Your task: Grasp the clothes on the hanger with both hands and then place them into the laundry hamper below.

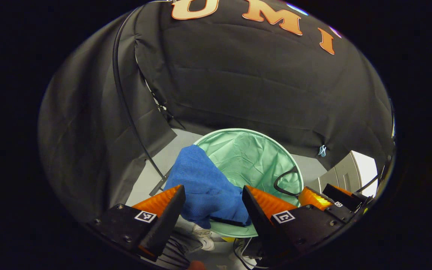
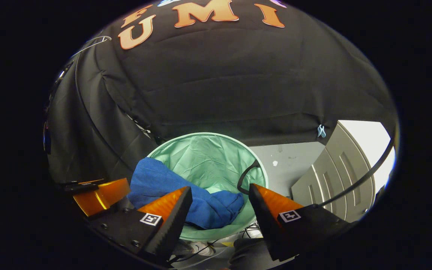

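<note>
Blue garment (image 1: 204,187): one piece of knit-looking cloth, draped over the near rim of the hamper, part inside and part hanging outside; it appears to lie where it dropped, bunched and not spread
Mint hamper (image 1: 253,150): one round pop-up laundry hamper, mouth open upward, standing on the floor against the booth's black cloth wall; its dark carry handle (image 1: 285,182) loops at the rim on the far side from the garment
Left claw (image 1: 213,202): fingers spread wide with nothing between them, hovering above the hamper's near rim, framing the garment without touching it
Right claw (image 2: 219,204): likewise spread apart and empty, above the same rim, just beside the left claw, whose body shows at the edge of the right gripper view
Why so held: both claws point down at the hamper mouth, which fits a release over it; I judge the drop is made but the cloth is only partly in
Task state: garment is off any hanger and rests on the hamper, yet a good share hangs over the rim, so a nudge inward may be needed
Floor (image 2: 291,157): pale, beside the hamper, with cables and a person's shoes under the claws
Count: one garment, one hamper, two claws
</note>
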`<action>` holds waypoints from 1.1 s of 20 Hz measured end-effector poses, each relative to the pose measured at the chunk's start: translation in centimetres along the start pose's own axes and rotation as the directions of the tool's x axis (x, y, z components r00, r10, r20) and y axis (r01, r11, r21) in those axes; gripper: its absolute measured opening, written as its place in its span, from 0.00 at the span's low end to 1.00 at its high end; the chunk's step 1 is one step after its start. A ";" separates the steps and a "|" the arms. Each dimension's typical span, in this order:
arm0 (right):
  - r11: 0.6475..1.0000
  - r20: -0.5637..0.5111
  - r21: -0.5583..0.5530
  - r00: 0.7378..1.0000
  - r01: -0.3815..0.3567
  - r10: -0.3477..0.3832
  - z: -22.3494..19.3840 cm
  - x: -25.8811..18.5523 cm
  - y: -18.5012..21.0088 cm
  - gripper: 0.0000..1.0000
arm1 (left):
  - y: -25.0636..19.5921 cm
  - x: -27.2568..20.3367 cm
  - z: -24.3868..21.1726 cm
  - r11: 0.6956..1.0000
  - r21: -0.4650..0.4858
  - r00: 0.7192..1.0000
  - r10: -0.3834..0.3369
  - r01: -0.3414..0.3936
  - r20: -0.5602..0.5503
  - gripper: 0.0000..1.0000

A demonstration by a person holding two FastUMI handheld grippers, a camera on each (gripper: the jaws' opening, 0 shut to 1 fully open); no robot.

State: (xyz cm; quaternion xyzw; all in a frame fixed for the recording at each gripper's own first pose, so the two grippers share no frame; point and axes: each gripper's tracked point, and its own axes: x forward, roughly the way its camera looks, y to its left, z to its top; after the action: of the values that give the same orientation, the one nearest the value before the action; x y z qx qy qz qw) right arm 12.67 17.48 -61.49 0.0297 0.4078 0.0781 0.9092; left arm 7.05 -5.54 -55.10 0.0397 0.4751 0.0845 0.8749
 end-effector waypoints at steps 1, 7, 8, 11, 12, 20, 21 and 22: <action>1.000 0.004 -0.004 1.000 0.006 -0.006 0.1 -0.4 0.0 0.99 | 0.1 -0.4 0.2 1.000 -0.002 1.000 0.000 0.000 0.005 0.98; 1.000 0.050 -0.017 0.999 0.010 -0.009 1.2 -3.2 0.8 0.99 | 0.9 -3.0 1.2 1.000 -0.029 0.999 -0.009 0.011 0.051 0.98; 1.000 0.063 -0.016 0.998 0.009 -0.008 1.7 -3.9 0.9 0.99 | 1.0 -3.7 1.5 0.999 -0.036 0.998 -0.011 0.014 0.066 0.98; 1.000 0.108 0.001 0.994 0.011 -0.011 2.7 -6.1 0.7 0.99 | 1.0 -5.6 2.8 0.999 -0.045 0.993 -0.025 0.030 0.112 0.97; 1.000 0.122 0.007 0.993 0.007 -0.007 3.2 -6.7 0.7 0.99 | 1.1 -6.3 3.2 0.999 -0.043 0.991 -0.026 0.032 0.130 0.97; 1.000 0.212 0.026 0.977 0.002 -0.007 6.9 -11.0 -0.8 0.99 | 0.6 -11.1 7.4 0.997 -0.045 0.965 -0.055 0.069 0.258 0.97; 1.000 0.224 0.029 0.975 0.006 -0.012 7.3 -11.4 -1.2 0.98 | 0.4 -11.6 7.9 0.995 -0.053 0.962 -0.062 0.079 0.267 0.97; 1.000 0.238 0.026 0.971 0.006 -0.012 7.9 -11.8 -1.5 0.99 | 0.5 -12.2 8.4 0.995 -0.055 0.957 -0.064 0.083 0.284 0.97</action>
State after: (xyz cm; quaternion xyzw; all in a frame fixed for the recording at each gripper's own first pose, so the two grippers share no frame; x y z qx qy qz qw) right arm 10.99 14.15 -47.72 0.0483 0.2968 0.0648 0.9515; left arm 7.52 -7.20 -40.40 0.0048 0.3436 0.0612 0.9371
